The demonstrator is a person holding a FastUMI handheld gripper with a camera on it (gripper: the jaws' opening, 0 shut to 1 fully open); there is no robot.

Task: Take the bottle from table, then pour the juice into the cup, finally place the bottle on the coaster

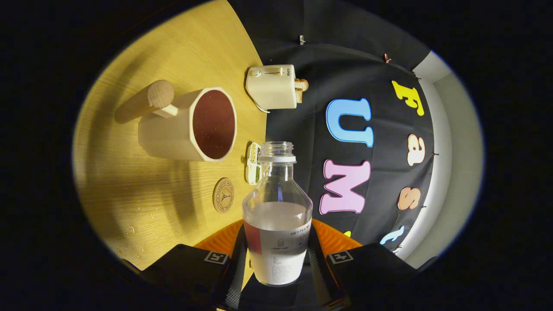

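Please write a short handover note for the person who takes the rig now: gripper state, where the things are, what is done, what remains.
Gripper: shut on the bottle, held between the fingers, cap off, tipped sideways toward the table.
Bottle: partly filled with pale liquid.
Cup: on the table beyond the fingers, its mouth faces the camera, brown inside; whether juice is already in, I cannot tell.
Coaster: bare, between the cup and the fingers.
Done: bottle taken.
Left: pour or finish pouring, then stand the bottle on the coaster.

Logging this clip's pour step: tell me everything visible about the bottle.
The bottle is clear, plastic by its look, with a white neck ring, an open threaded mouth with no cap, and a label low on its body. Pale liquid fills it about halfway. Both fingers of the gripper press on its sides, holding it beside the cup.
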